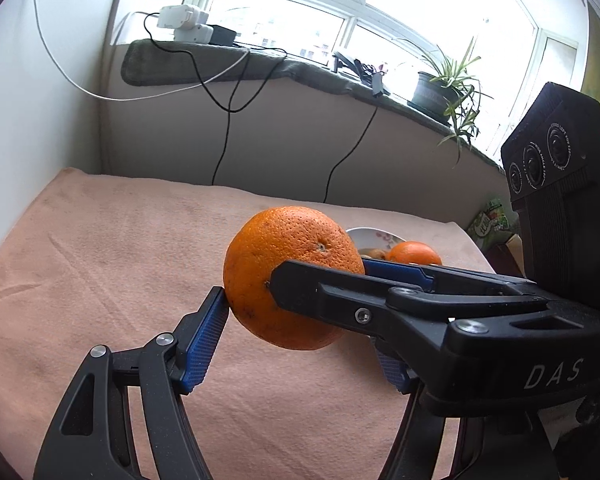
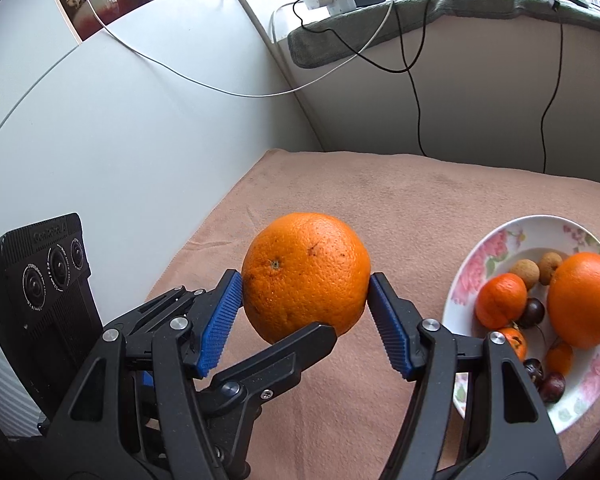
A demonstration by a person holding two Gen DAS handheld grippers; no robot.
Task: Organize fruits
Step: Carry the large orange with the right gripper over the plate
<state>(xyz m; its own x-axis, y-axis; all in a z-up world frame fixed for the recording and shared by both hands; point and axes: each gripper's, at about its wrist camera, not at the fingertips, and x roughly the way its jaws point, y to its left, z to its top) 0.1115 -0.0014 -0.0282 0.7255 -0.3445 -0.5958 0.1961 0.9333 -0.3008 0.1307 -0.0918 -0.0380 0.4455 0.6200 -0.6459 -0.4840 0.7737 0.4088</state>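
A large orange (image 2: 306,276) hangs above the pink cloth (image 2: 380,200), held by both grippers at once. My right gripper (image 2: 306,286) presses its blue pads (image 2: 220,320) on the orange's left and right sides. My left gripper (image 1: 292,312) has one blue pad (image 1: 206,336) against the orange (image 1: 284,248); its other finger is mostly hidden behind the right gripper's black finger (image 1: 320,292), which crosses from the right. In the right wrist view, a left-gripper finger (image 2: 296,344) lies under the orange's near side. A flowered plate (image 2: 500,240) at the right holds another orange (image 2: 584,300), a mandarin (image 2: 500,300), longans (image 2: 526,272) and small dark fruits (image 2: 532,312).
The pink cloth (image 1: 120,260) ends at a white wall on the left and a low wall under the window ledge (image 1: 204,64). Black and white cables (image 1: 224,136) hang from the ledge. A potted plant (image 1: 440,88) stands on it. The plate (image 1: 364,236) shows behind the orange.
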